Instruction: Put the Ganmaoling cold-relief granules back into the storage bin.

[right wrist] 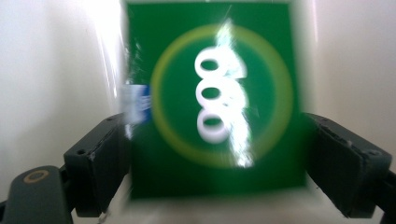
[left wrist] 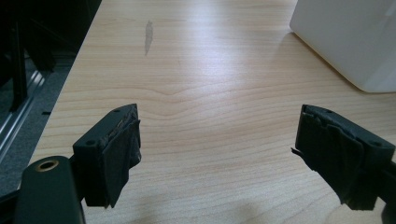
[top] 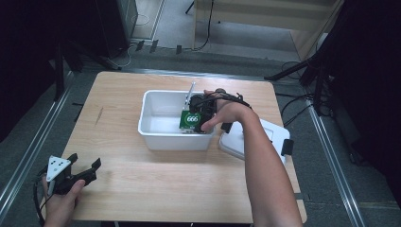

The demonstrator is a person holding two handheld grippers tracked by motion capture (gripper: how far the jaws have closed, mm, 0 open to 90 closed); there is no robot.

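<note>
A green packet point(top: 191, 119) printed with white "666" in a yellow ring stands tilted inside the white bin point(top: 156, 97) at the table's middle. My right gripper point(top: 196, 124) reaches down into the bin from its right side. In the right gripper view the packet point(right wrist: 210, 93) sits blurred between the jaws, and both pads meet its side edges, so the right gripper point(right wrist: 217, 126) is shut on it. The bin's white walls point(right wrist: 56, 70) rise on both sides. My left gripper point(top: 85, 161) rests at the table's near left corner, open point(left wrist: 219, 116) with bare wood between its jaws.
A white lid point(top: 272, 132) lies flat to the right of the bin, partly under the right forearm. The bin's corner point(left wrist: 345, 42) shows at the upper right of the left gripper view. The wooden table point(top: 118, 94) has a dark floor with cables and stands around it.
</note>
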